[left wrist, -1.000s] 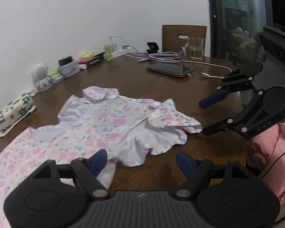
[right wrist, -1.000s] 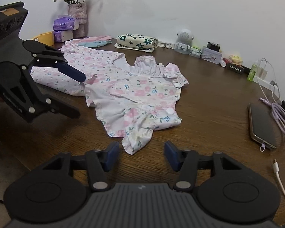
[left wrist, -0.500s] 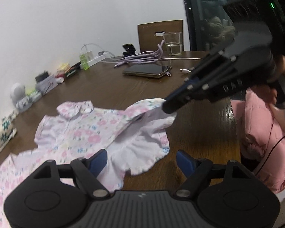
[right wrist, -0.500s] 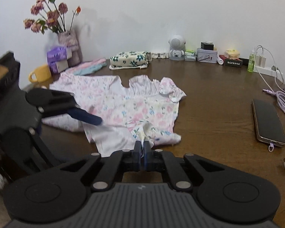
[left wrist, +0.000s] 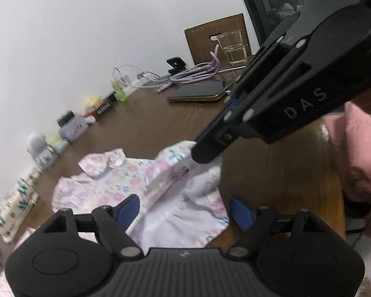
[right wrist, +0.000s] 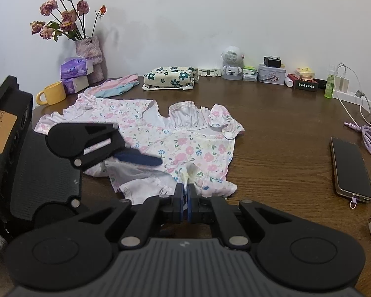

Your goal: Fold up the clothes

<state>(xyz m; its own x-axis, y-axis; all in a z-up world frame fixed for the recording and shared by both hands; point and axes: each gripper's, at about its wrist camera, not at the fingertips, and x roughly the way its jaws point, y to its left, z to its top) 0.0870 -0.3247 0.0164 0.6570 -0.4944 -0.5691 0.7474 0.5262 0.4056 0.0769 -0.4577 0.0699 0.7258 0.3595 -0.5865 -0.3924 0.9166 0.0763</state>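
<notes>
In the left wrist view, the left gripper [left wrist: 184, 211] is hanging with its blue fingers spread wide above the near hem of the dress [left wrist: 141, 185], gripping nothing. The dress is lying on the wooden table [left wrist: 272, 173], and the right gripper [left wrist: 205, 152] is reaching in from the right of the dress, its tip pressing into a bunched fold of cloth; blur makes the exact hold hard to read here. A phone [left wrist: 197, 94] is sitting beyond the dress.

In the right wrist view, the right gripper [right wrist: 185, 193] is pinching the dress [right wrist: 180, 143] at its near edge, fingers pressed together on the cloth. The left gripper [right wrist: 138, 159] is hovering over the left part of the dress. A yellow mug [right wrist: 52, 94] is standing left of the dress.
</notes>
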